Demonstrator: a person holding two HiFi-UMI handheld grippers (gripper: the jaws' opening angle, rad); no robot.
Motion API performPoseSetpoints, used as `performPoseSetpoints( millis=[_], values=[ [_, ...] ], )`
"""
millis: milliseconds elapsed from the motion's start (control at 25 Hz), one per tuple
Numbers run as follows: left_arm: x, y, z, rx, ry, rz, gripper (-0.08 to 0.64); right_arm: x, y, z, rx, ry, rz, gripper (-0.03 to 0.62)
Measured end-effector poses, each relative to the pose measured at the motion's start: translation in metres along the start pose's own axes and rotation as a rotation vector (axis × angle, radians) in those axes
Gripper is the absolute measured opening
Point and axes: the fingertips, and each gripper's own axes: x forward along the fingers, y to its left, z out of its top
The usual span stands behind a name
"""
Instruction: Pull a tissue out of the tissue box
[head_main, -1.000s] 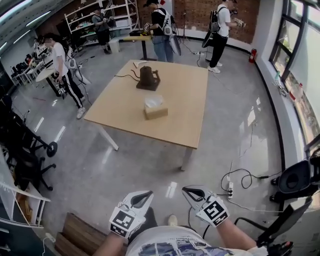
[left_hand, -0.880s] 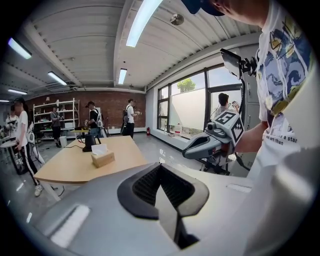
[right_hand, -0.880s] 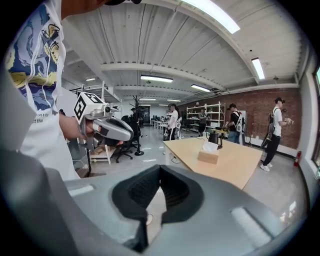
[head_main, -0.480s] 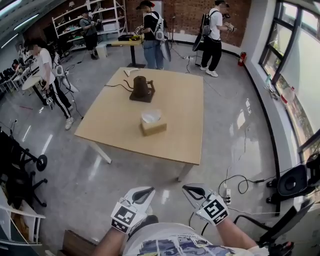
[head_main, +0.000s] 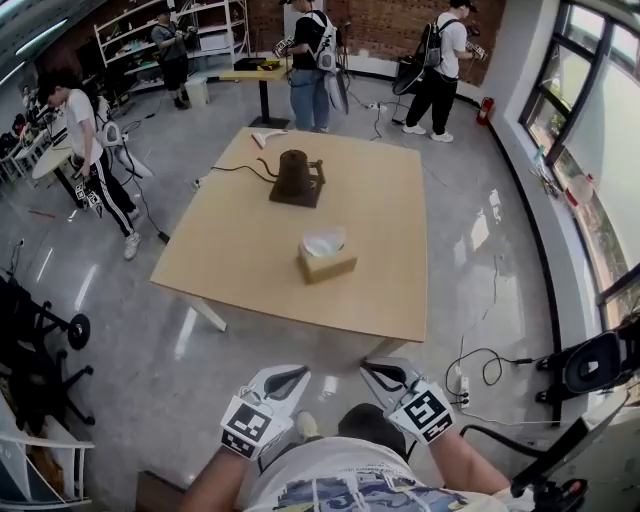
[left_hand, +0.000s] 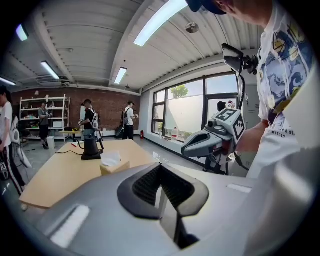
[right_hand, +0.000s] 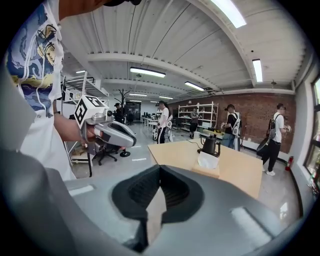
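Tan cardboard tissue box (head_main: 328, 266) is sitting near the middle of the pale wooden table (head_main: 240, 250), a little toward the near edge, with a white tissue (head_main: 324, 241) puffing up out of its top. Just beyond it on the same tabletop, apart from the box, a dark kettle (head_main: 296, 176) is standing on a dark square base, and a thin black cable (head_main: 235, 168) is trailing from it toward the table's left side.

Both grippers are hanging well short of the table, over the grey floor (head_main: 180, 340) and close to the person's body. The left gripper (head_main: 289, 377) is pointing toward the table with its jaws pressed together and nothing between them. The right gripper (head_main: 377, 372) is riding beside it, level with it, its jaws likewise closed on nothing. Neither is touching the box or the tissue.

Past the table's far end, people (head_main: 310, 60) are standing with their backs turned, and another person (head_main: 85, 125) in a white shirt is bending at the left.
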Motion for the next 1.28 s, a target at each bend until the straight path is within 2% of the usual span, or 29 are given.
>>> performPoseSetpoints(
  millis=[280, 520, 800, 920, 1280],
  values=[
    [0.035, 0.035, 0.006, -0.026, -0.01, 0.003, 0.005, 0.025, -0.034, 0.002, 0.02, 0.018, 0.014, 0.003],
    [0.089, 0.097, 0.02, -0.058, -0.005, 0.057, 0.008, 0.051, -0.099, 0.008, 0.021, 0.015, 0.035, 0.003],
    [0.154, 0.161, 0.026, -0.025, 0.067, 0.113, 0.097, 0.071, -0.169, 0.011, 0.022, 0.003, 0.053, 0.003],
    [0.179, 0.187, 0.031, -0.015, 0.085, 0.138, 0.112, 0.078, -0.196, 0.01, 0.023, 0.003, 0.057, 0.003],
    [0.239, 0.249, 0.03, 0.034, 0.18, 0.188, 0.166, 0.087, -0.248, -0.002, 0.024, 0.023, 0.092, 0.003]
  ],
)
